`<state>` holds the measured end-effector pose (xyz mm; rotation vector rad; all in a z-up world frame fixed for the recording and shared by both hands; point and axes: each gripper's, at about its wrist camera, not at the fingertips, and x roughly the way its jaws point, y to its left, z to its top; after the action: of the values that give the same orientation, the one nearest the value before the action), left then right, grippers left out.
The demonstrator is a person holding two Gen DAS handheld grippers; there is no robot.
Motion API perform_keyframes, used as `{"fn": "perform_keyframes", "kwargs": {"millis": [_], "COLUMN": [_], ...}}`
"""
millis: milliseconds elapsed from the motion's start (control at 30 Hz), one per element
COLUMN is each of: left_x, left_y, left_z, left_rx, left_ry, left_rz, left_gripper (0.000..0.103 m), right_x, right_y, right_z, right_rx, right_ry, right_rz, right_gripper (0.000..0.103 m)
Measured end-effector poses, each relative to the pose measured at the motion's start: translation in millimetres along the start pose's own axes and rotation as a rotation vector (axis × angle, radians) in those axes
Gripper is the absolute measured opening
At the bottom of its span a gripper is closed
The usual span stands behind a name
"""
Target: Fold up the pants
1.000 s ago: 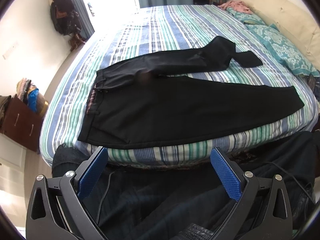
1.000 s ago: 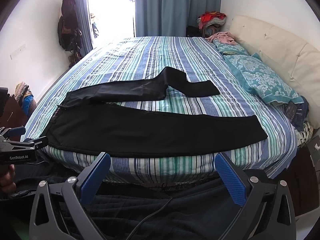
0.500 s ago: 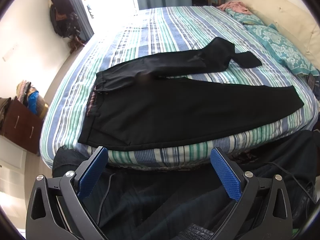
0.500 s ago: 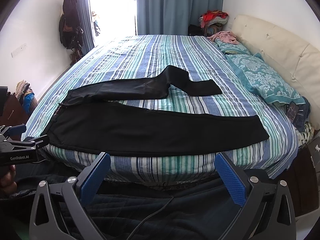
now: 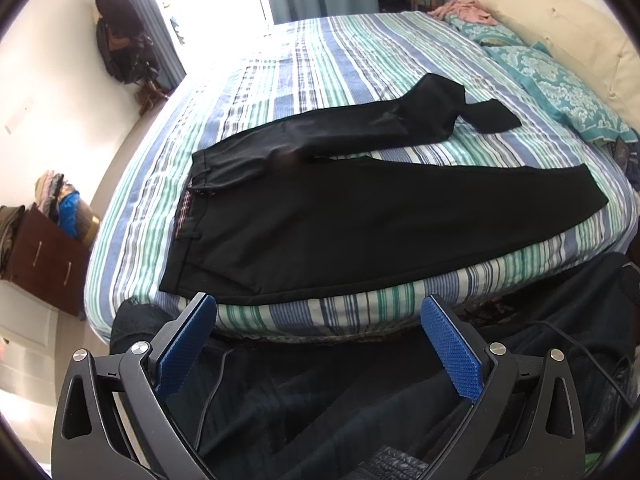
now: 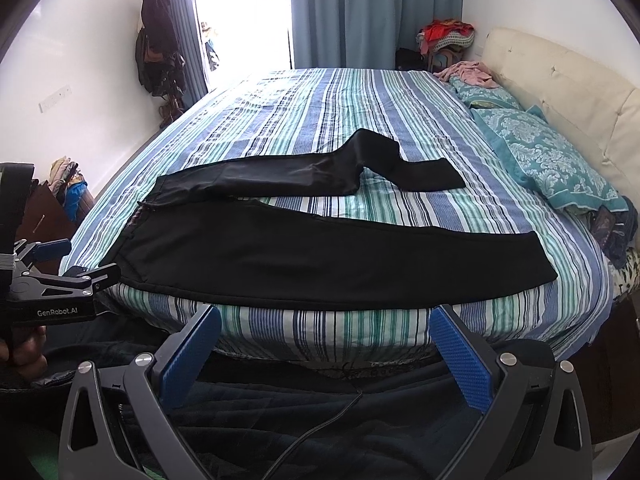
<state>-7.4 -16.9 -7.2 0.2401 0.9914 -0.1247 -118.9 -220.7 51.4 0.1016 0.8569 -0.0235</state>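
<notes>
Both your left gripper [image 5: 318,344] and right gripper [image 6: 326,354] gape wide and empty just short of the bed [image 6: 328,92], where the black pants [image 6: 320,260] stretch left to right, waistband nearest your left gripper, hems toward your right.

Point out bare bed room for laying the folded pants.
Free: the striped sheet between the far leg and the curtains. Narrower strip between both legs. Crowded: pillows by the headboard, and the near edge under the pants.
</notes>
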Motion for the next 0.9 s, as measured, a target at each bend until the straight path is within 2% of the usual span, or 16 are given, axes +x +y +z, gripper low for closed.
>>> {"fn": "perform_keyframes", "kwargs": {"millis": [500, 900], "left_x": [-15, -7], "left_y": [10, 3], "left_z": [-1, 1], "left_rx": [-0.045, -0.014], "left_ry": [-0.048, -0.029], "left_rz": [0.054, 0.036], "left_gripper": [0.102, 0.102], "right_x": [1, -2], "right_y": [-9, -9], "right_z": [8, 17], "right_rx": [0.063, 0.043], "right_ry": [-0.007, -0.017], "right_rz": [-0.084, -0.181], "right_gripper": [0.103, 0.103]}}
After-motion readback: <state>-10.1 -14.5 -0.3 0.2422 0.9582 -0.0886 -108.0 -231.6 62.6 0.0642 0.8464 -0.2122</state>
